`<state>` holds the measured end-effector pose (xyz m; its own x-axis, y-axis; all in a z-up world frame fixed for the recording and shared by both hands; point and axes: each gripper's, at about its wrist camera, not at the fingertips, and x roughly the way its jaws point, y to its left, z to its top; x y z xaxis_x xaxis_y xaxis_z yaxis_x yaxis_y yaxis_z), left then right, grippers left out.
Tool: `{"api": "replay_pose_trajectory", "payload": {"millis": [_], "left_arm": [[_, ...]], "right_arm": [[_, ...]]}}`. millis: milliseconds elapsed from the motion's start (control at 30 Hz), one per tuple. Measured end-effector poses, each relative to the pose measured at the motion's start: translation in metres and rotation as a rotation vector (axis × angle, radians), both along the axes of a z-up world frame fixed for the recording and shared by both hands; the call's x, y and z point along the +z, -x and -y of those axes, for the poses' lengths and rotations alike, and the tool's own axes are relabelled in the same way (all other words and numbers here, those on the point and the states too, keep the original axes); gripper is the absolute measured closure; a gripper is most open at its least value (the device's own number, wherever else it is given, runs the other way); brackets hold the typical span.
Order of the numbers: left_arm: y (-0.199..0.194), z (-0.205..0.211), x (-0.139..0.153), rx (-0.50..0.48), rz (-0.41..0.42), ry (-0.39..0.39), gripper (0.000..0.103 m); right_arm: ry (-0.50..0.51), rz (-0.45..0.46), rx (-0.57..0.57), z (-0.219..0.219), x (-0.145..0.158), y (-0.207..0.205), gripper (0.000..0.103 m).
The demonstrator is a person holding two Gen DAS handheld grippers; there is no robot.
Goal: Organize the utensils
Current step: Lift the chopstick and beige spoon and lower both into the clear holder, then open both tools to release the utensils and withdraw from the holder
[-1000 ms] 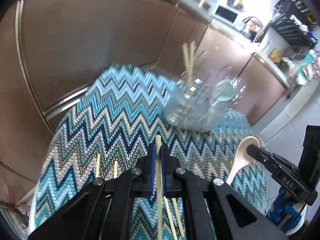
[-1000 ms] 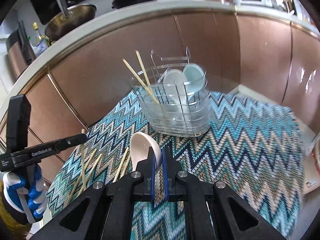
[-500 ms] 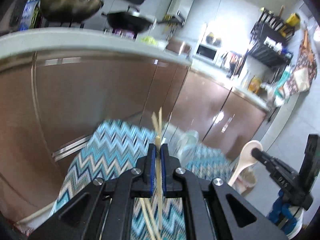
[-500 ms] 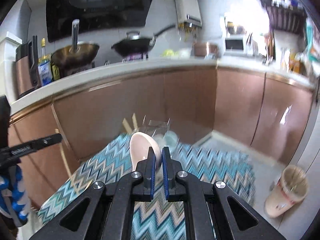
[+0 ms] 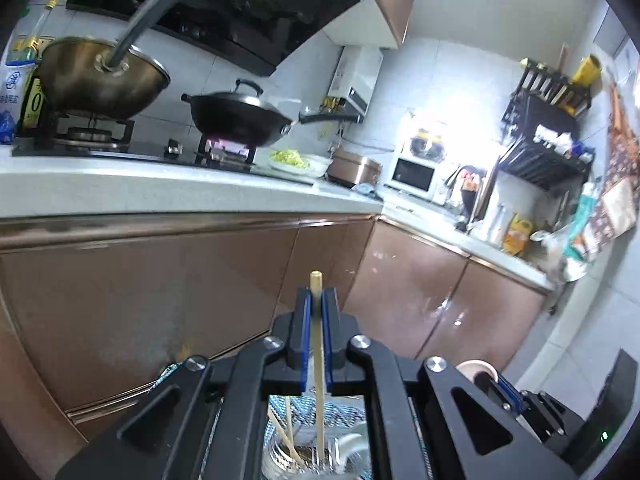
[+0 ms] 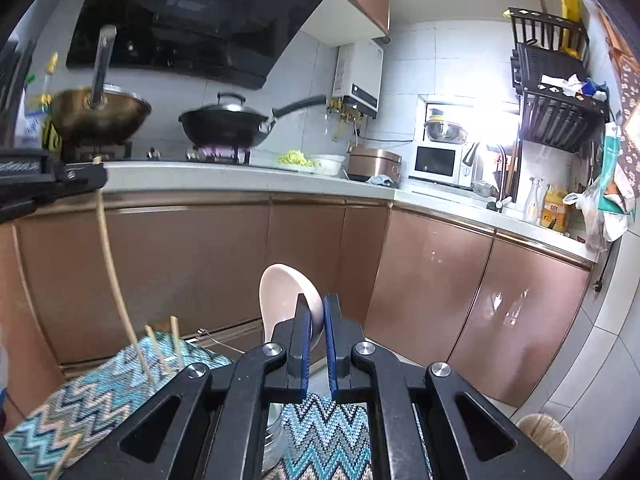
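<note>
- Left gripper [image 5: 315, 312] is clenched on a chopstick [image 5: 318, 364], which I see standing upright between the blue pads, its tip poking out at 12 o'clock.
- Below it, at 6 o'clock, the chopstick's lower end hangs over the holder [image 5: 312, 446], where other chopsticks already lean.
- Right gripper [image 6: 315, 322] clamps a pale spoon [image 6: 286, 300], bowl up.
- Zigzag mat [image 6: 100, 392] lies at 7 o'clock in my right view.

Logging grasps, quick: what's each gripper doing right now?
Left gripper: closed on a chopstick.
Right gripper: closed on a spoon.
</note>
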<state>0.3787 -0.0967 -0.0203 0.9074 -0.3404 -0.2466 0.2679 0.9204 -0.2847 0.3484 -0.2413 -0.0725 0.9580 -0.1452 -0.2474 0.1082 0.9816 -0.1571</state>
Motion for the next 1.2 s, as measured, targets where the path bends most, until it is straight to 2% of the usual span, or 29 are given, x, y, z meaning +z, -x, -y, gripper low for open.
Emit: {"api": "replay_pose_trajectory", "payload": {"millis": [200, 433, 467, 500, 533, 567, 600, 800, 1033, 1200], "left_arm": [[-0.033, 0.029, -0.047, 0.030, -0.010, -0.046, 0.098], [-0.043, 0.051, -0.098, 0.033, -0.034, -0.120, 0.096], [-0.041, 0.051, -0.101, 0.029, -0.033, -0.126, 0.096], [-0.040, 0.051, -0.102, 0.023, -0.034, -0.131, 0.094], [-0.038, 0.050, -0.102, 0.019, -0.035, -0.129, 0.090], [-0.035, 0.048, -0.100, 0.021, -0.036, -0.128, 0.079], [-0.032, 0.045, -0.097, 0.027, -0.035, -0.123, 0.070], [-0.002, 0.019, -0.075, 0.053, -0.018, -0.103, 0.052], [0.052, -0.019, -0.050, 0.108, -0.019, -0.129, 0.044], [0.094, -0.036, -0.038, 0.176, -0.011, -0.176, 0.038]], "right_arm": [[0.053, -0.024, -0.032, -0.003, -0.039, -0.026, 0.096], [0.053, -0.065, -0.028, -0.004, -0.086, -0.034, 0.096], [0.045, -0.065, -0.028, -0.003, -0.088, -0.034, 0.092], [0.033, -0.063, -0.027, -0.001, -0.089, -0.032, 0.080], [0.021, -0.062, -0.023, 0.000, -0.088, -0.030, 0.073], [0.001, -0.057, -0.018, 0.002, -0.087, -0.027, 0.063], [-0.010, -0.054, -0.019, 0.003, -0.085, -0.024, 0.060], [-0.045, -0.032, -0.023, 0.006, -0.063, 0.003, 0.059], [-0.106, -0.026, -0.042, 0.013, -0.034, 0.048, 0.058], [-0.127, -0.021, -0.056, 0.007, -0.014, 0.085, 0.045]]}}
